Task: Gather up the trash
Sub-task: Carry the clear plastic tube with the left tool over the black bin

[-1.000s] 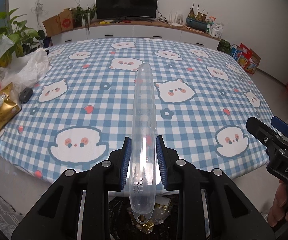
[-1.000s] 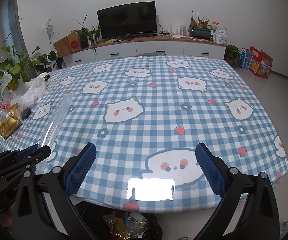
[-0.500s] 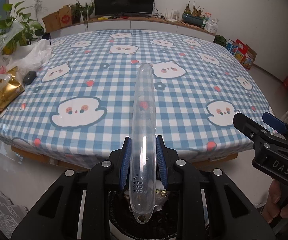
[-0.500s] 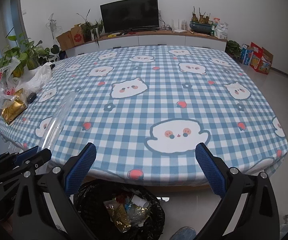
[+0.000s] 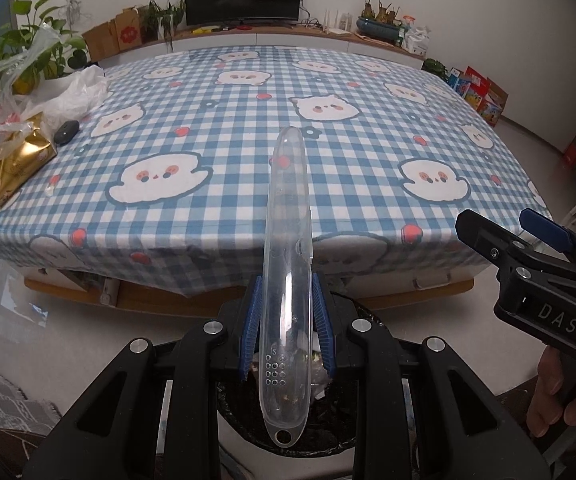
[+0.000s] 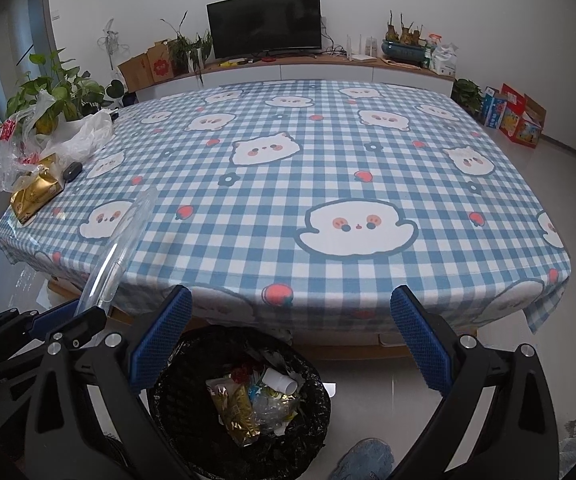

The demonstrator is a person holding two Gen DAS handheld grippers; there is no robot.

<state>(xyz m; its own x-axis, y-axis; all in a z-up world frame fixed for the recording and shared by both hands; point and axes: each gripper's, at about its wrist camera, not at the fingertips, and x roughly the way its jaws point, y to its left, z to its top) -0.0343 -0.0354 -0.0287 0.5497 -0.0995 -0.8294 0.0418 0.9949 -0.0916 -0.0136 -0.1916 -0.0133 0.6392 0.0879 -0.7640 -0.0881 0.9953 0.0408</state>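
Here the left gripper (image 5: 288, 336) pinches a clear case (image 5: 288, 264) above the bin (image 6: 191, 396); the right gripper (image 6: 288, 340) gapes wide, empty. Released while so tilted, the long case may catch the rim and tip onto the floor.

both grippers drawn back off the table (image 6: 488, 272), trash bin (image 6: 191, 364) now below

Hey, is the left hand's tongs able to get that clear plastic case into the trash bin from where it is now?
Probably yes. The left tongs grip the clear plastic case, whose lower end hangs above the open black-lined trash bin, off the table edge, with nothing between.
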